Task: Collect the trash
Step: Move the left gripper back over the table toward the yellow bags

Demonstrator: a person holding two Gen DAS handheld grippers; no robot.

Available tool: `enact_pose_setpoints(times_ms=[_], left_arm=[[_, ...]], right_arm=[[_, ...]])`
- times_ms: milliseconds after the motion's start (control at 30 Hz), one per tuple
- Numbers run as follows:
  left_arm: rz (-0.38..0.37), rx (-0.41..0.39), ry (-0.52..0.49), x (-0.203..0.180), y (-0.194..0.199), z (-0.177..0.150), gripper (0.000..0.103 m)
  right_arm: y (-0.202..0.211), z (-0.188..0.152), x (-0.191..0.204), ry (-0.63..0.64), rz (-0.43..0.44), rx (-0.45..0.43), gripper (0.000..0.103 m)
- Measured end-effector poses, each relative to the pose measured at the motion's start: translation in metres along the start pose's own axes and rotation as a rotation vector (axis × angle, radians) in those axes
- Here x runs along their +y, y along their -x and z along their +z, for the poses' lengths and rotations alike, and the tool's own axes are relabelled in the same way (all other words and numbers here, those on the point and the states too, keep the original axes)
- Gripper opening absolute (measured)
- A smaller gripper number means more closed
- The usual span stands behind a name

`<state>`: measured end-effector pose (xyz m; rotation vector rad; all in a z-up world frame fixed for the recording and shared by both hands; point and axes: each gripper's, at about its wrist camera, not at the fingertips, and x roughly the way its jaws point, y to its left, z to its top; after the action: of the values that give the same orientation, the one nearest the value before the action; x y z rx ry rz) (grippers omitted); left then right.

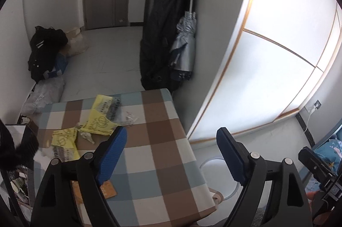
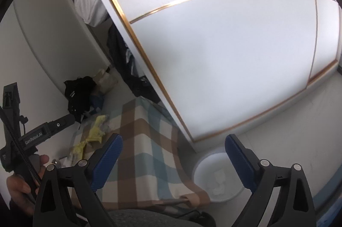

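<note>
Yellow wrappers and a crumpled clear plastic piece lie on the far left part of the checkered table. An orange card lies near its front edge. My left gripper hangs open above the table's right side with nothing between its fingers. In the right wrist view my right gripper is also open and empty, above the table edge and the white bin on the floor. White crumpled trash lies in the bin. The yellow wrappers show at the left.
A white wardrobe stands right of the table. A dark coat and a grey umbrella hang behind the table. A black bag lies by the far wall. A person's hand holds the left gripper's handle.
</note>
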<state>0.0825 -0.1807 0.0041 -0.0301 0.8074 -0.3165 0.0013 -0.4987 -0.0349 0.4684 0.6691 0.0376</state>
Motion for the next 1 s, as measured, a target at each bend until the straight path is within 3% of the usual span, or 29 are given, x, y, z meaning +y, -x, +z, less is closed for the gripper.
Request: enact_pose_setpoints(times_ms=[300,533,800,1000], left_arm=[[0.09,-0.082,0.1,0.079,0.04,-0.002,0.086],[0.197,-0.12,0.17,0.145,0.052,-0.011,0.091],[0.2,-0.118,0.262,0.208,0.048,-0.027,0.091],[0.127,-0.051,0.356,0.243,0.04,-0.037,0.091]], right_arm=[[-0.004,0.002,0.085,0.116,0.085,-0.047,0.1],[-0.021,-0.012,0.153,0.184,0.183,-0.014,0.1],[-0.065,-0.049,0.21,0.26,0.239,0.113,0.1],[-0.109,-0.071,0.235,0.285,0.235,0.23,0.1]])
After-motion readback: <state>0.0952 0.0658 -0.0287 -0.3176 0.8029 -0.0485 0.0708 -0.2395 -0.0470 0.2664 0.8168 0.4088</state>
